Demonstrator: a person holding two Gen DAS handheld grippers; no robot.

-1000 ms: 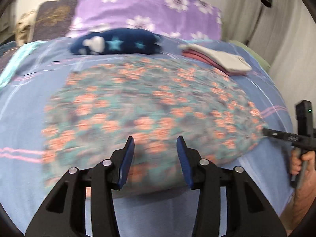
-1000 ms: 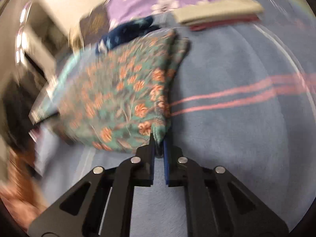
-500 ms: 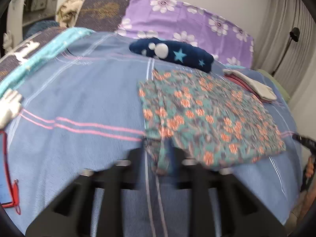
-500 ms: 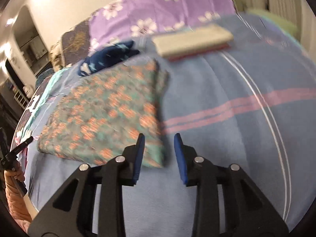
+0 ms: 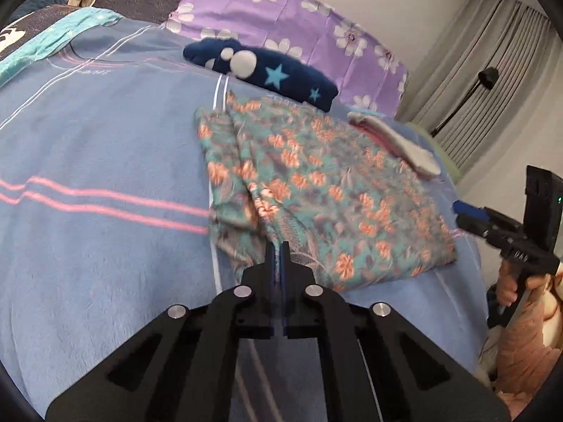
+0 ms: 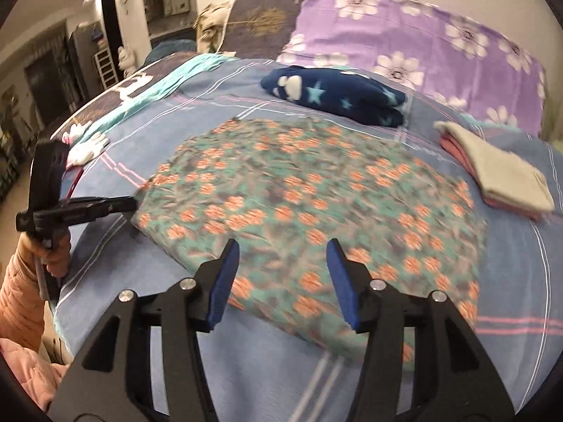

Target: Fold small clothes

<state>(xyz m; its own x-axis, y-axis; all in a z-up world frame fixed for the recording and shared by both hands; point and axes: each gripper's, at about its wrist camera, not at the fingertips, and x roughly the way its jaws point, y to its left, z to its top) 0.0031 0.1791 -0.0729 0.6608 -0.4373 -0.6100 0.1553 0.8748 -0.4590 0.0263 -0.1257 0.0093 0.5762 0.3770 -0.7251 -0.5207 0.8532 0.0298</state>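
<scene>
A teal garment with orange flowers (image 5: pixel 334 190) lies spread flat on the blue bedspread (image 5: pixel 88 140). My left gripper (image 5: pixel 277 246) is shut on the garment's near left edge, where the cloth bunches into a fold. In the right wrist view the same gripper (image 6: pixel 132 204) pinches the garment's (image 6: pixel 316 193) left corner. My right gripper (image 6: pixel 279 274) hovers over the near edge with its jaws opening; the cloth lies under them and the pads do not press it. From the left wrist view it (image 5: pixel 459 215) sits just off the garment's right corner.
A navy star-patterned garment (image 6: pixel 334 95) lies behind the floral one. A folded grey and pink stack (image 6: pixel 499 172) sits at the right. A purple flowered pillow (image 5: pixel 299 17) is at the headboard and a white glove (image 6: pixel 88 144) at the bed's left edge. Curtains (image 5: pixel 492 70) hang at the right.
My left gripper moved to the garment's left edge and shut on it. My right gripper let go of the corner that it held, opened, and swung round to face the near edge.
</scene>
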